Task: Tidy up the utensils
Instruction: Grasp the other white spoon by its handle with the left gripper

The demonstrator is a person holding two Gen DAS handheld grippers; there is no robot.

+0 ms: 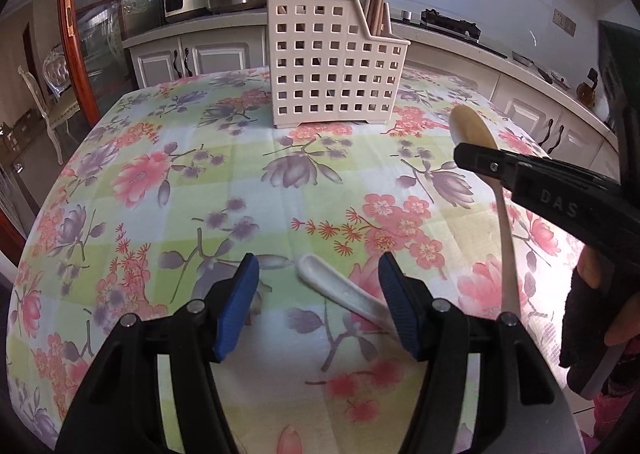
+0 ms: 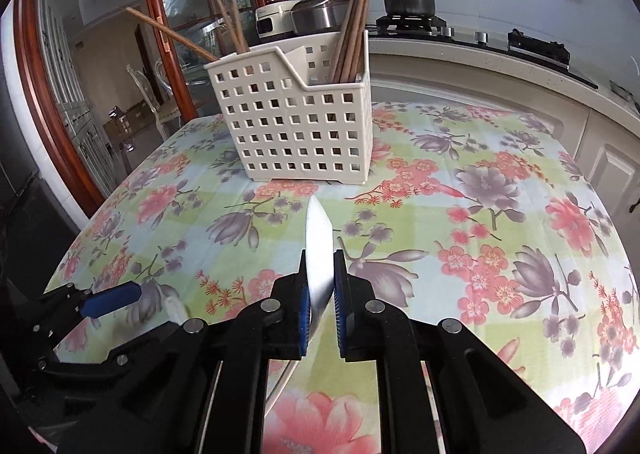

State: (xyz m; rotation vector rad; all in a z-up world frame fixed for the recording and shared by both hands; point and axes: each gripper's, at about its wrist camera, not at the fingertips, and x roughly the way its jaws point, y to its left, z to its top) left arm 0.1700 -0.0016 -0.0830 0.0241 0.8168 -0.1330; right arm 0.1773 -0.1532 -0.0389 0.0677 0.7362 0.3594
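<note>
A flower-print cloth is covering the desk (image 2: 480, 181), whose rounded edges are falling away on every side of the perforated white caddy (image 2: 300, 125) standing toward its far end. Wide, bare cloth is lying between the caddy and both tools, so there is ample room for approach. Chopsticks (image 2: 352, 25) are crowding the caddy's far compartments and leaning outward, and a lifted utensil coming in low could, by the look of it, knock them or tip the light caddy.

Near of the caddy, the right hand-held gripper (image 2: 320, 294) is clamping a long pale spoon (image 2: 318, 230), its bowl pointing toward the caddy and its handle trailing back under the tool. The pads are pinching the spoon close to the bowl on a smooth, narrow surface, so it may swivel or slip out in transit.

Nearer still and left of that, the left hand-held gripper (image 1: 318, 302) is standing open and empty over a white ceramic spoon (image 1: 340, 294) lying flat on the cloth; a misjudged closing could skid it toward the near edge.
</note>
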